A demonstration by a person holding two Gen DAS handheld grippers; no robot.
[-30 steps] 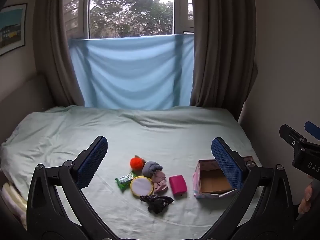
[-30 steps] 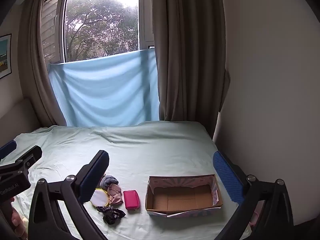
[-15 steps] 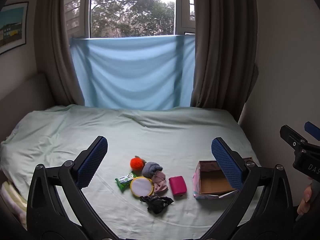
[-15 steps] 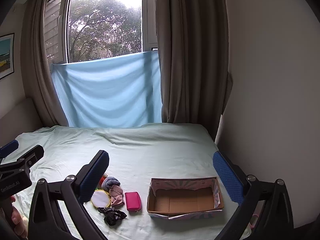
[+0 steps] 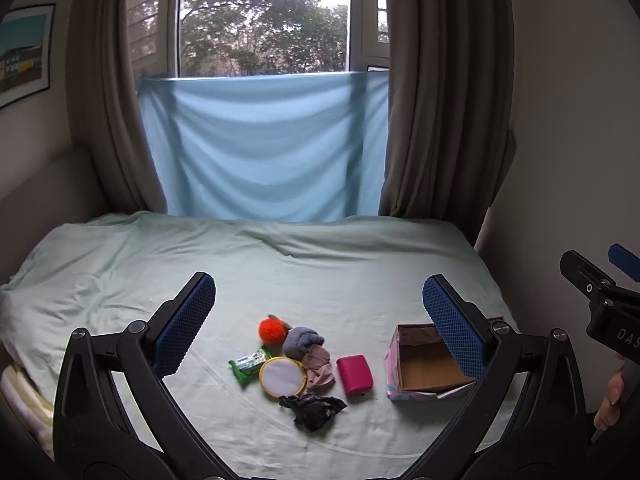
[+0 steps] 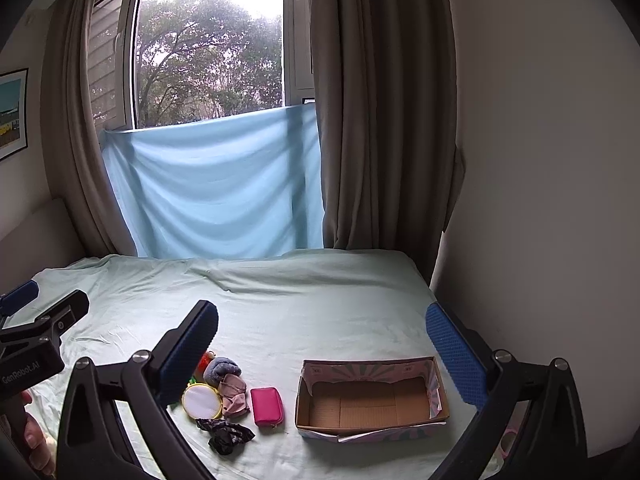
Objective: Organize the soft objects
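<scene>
A small pile lies on the pale green bed sheet (image 5: 320, 272): an orange pom-pom (image 5: 272, 330), a grey sock roll (image 5: 302, 342), a pink cloth (image 5: 318, 368), a magenta pouch (image 5: 354, 373), a round yellow-rimmed pad (image 5: 283, 376), a green packet (image 5: 248, 364) and a black crumpled piece (image 5: 312, 410). An empty open cardboard box (image 6: 370, 400) stands to their right. My left gripper (image 5: 320, 320) is open and empty, above and short of the pile. My right gripper (image 6: 322, 344) is open and empty, above the pouch (image 6: 267, 406) and the box.
The bed fills the room up to a window with brown curtains (image 5: 444, 100) and a light blue cloth (image 5: 260, 148). A wall (image 6: 552, 160) runs along the right side of the bed. Folded linen (image 5: 20, 396) shows at the bed's left edge.
Both grippers have shifted slightly; the objects sit a little lower and farther in the views. Nothing on the bed has moved.
</scene>
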